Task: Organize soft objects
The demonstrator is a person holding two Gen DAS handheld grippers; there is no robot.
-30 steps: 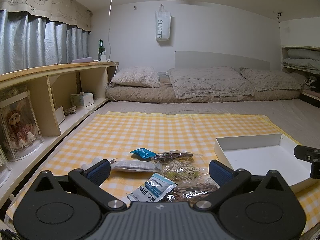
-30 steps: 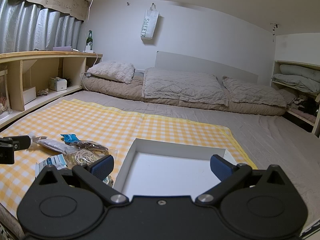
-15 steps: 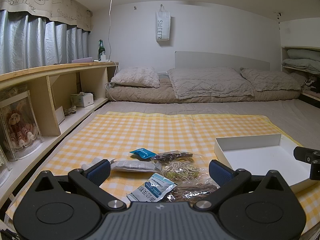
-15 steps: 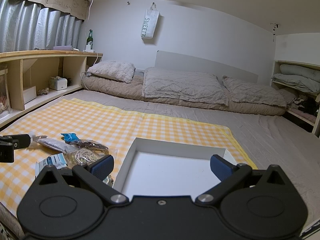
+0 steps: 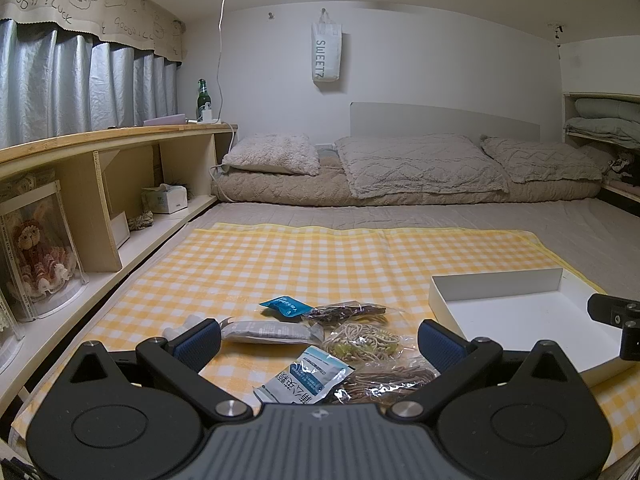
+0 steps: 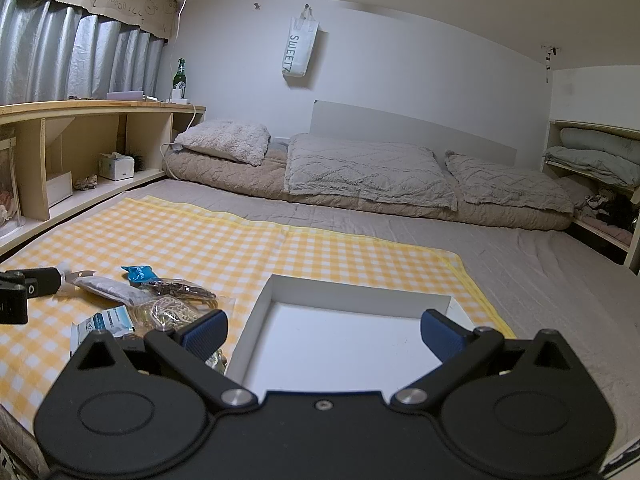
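Several soft packets lie clustered on the yellow checked cloth (image 5: pixel 320 256): a blue sachet (image 5: pixel 283 305), a grey pouch (image 5: pixel 267 331), a clear bag of dark strips (image 5: pixel 347 312), a bag of rubber bands (image 5: pixel 362 342), a white-and-blue packet (image 5: pixel 310 376) and a bag of brown bands (image 5: pixel 394 380). My left gripper (image 5: pixel 320 342) hovers open just in front of the cluster, holding nothing. The white tray (image 6: pixel 348 292) sits empty to the right of the packets. My right gripper (image 6: pixel 324 330) is open over the tray's near part. The blue sachet (image 6: pixel 138 273) and grey pouch (image 6: pixel 108 287) also show in the right wrist view.
A wooden shelf unit (image 5: pixel 100 184) runs along the left with a doll case (image 5: pixel 36 248) and tissue box (image 5: pixel 166 199). Pillows and a folded quilt (image 5: pixel 416 168) line the far wall. Grey mattress (image 6: pixel 540 292) extends right of the cloth.
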